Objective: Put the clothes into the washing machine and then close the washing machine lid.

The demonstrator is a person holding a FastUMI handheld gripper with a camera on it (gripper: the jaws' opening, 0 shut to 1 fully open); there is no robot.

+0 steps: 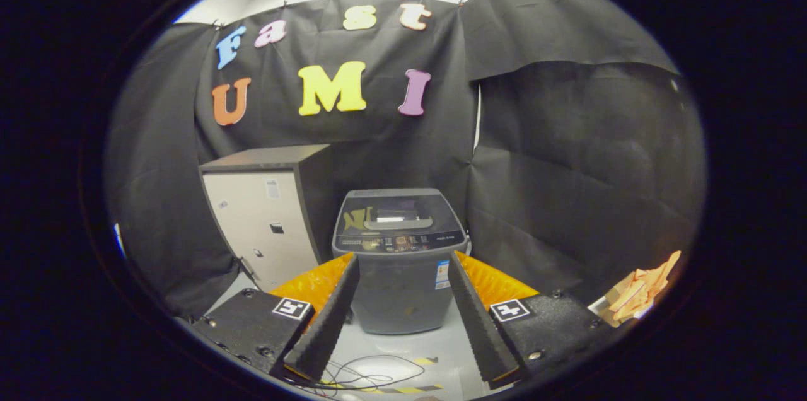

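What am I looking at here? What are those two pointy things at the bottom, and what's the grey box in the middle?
This picture comes from a camera that rides on a hand-held claw, a tool a person carries to grab things. The two pointy things are its fingers, seen from behind. They are spread open and hold nothing. Beyond them, on the floor, stands a small grey washing machine with its lid shut. Next to it is a taller pale cabinet. Off to the side of the fingers lies some orange cloth, likely the clothes meant for the washer. Thin cables curl on the floor just under the fingers. Black cloth hangs behind everything as the booth's wall.
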